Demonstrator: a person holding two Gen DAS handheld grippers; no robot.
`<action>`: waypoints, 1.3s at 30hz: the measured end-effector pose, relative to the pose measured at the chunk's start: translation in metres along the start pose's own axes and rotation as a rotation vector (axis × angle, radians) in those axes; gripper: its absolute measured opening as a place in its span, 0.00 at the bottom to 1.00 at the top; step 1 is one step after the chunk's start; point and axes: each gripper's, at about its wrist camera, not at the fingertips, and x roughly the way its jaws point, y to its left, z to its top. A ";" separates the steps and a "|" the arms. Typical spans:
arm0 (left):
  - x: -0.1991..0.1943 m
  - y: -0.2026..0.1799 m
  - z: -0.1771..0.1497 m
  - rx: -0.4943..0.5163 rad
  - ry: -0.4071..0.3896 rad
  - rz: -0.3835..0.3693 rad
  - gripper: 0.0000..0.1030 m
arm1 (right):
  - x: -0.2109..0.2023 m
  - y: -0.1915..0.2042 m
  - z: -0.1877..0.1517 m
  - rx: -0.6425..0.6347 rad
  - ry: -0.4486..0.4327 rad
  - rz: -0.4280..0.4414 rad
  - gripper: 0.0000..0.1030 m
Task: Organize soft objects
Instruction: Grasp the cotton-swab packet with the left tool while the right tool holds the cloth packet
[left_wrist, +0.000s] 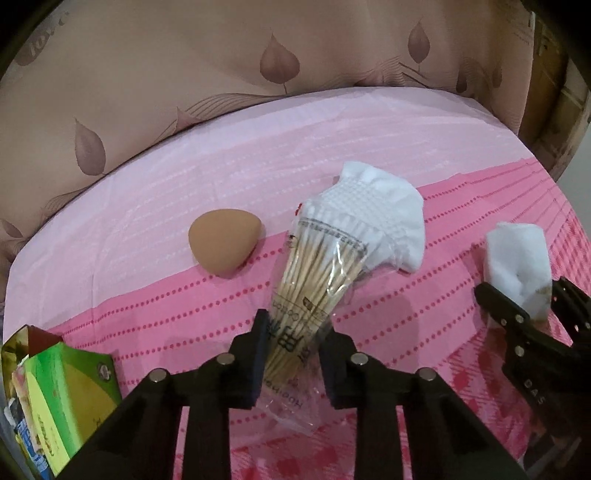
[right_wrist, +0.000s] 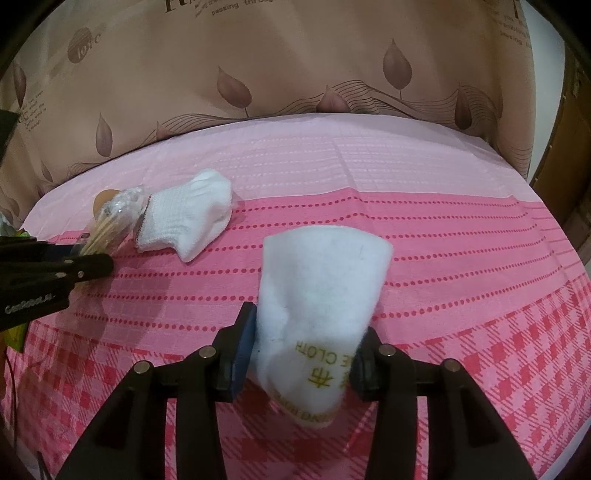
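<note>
Softly crumpled fleecy cloth (right_wrist: 321, 306) in right claw (right_wrist: 301, 354)

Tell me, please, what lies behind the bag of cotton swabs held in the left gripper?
Behind the bag of cotton swabs lies a white sock on the pink cloth. The bag covers the sock's near edge, so whether the two touch cannot be seen.

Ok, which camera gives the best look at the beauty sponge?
Left wrist view: the tan beauty sponge lies whole and unobstructed on the pink cloth. The right wrist view shows only a sliver behind the cotton swab bag.
</note>
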 end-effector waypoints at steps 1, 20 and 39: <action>-0.004 -0.003 -0.004 -0.006 -0.001 -0.005 0.23 | 0.000 0.000 0.000 -0.001 0.000 -0.001 0.42; -0.069 -0.009 -0.031 -0.089 -0.051 -0.002 0.22 | 0.001 0.004 0.001 -0.010 0.003 -0.013 0.42; -0.152 0.087 -0.073 -0.292 -0.106 0.122 0.22 | 0.001 0.004 0.000 -0.013 0.003 -0.015 0.42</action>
